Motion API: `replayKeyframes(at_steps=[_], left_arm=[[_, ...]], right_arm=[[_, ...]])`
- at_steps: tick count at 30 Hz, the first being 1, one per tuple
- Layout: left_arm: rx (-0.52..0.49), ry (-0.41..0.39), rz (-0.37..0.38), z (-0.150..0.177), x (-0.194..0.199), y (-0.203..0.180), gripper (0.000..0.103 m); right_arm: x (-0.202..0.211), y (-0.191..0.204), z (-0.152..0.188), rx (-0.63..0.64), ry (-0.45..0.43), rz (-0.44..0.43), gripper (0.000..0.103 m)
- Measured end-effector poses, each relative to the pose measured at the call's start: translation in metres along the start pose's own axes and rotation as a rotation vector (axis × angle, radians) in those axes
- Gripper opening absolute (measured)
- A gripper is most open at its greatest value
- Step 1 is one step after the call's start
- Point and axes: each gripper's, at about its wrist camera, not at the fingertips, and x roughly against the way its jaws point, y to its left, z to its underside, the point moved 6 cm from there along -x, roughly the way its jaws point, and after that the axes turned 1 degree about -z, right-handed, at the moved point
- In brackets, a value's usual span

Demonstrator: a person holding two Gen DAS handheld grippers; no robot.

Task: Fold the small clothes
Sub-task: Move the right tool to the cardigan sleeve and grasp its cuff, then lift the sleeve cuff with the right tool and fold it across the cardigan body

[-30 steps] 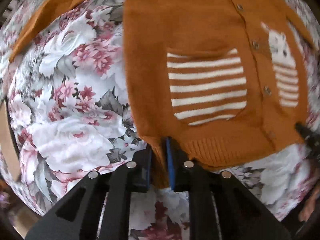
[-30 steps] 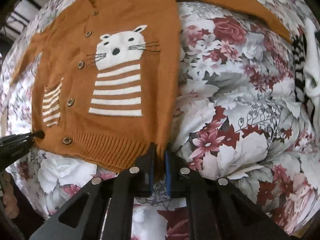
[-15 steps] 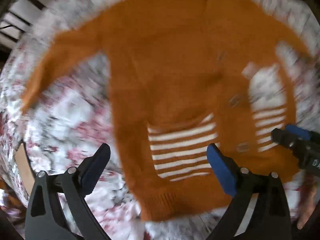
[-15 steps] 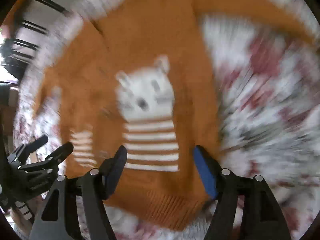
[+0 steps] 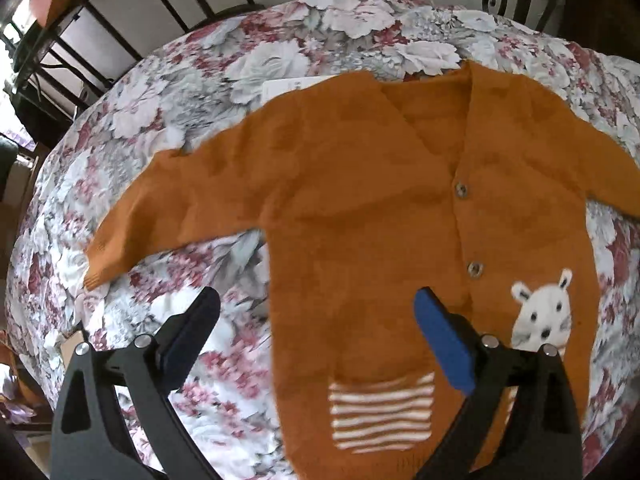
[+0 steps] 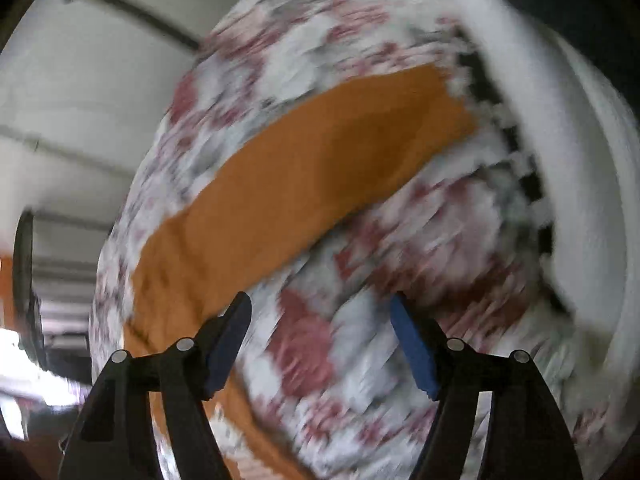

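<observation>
Under both your claws spreads a floral sheet [image 5: 248, 68], with dark metal bars [image 5: 100, 28] and a pale wall behind it. The cardigan [image 5: 360, 208] lies flat and buttoned ahead of your left claw [image 5: 316, 336], its striped pocket [image 5: 382, 414] between the jaws but untouched. That claw stands wide, nothing in it. Your right claw [image 6: 320, 344] has just been opening and stands apart and empty over the sheet; a sleeve [image 6: 304, 176] stretches ahead of it, and a white cloth [image 6: 568, 168] lies to its right, though the view is blurred.
</observation>
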Motion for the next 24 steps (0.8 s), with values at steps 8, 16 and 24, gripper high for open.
replayKeyframes(at_steps=[8, 16, 24], left_arm=[[-0.086, 0.046, 0.051, 0.014, -0.03, -0.037, 0.095], [-0.102, 0.049, 0.0, 0.009, -0.039, -0.038, 0.095], [-0.073, 0.046, 0.007, 0.007, -0.033, -0.031, 0.096]], right_arm=[[-0.009, -0.021, -0.037, 0.006, -0.102, 0.072, 0.071], [-0.009, -0.012, -0.058, 0.008, -0.16, 0.028, 0.016], [0.026, 0.035, -0.05, 0.124, -0.219, 0.022, 0.015]])
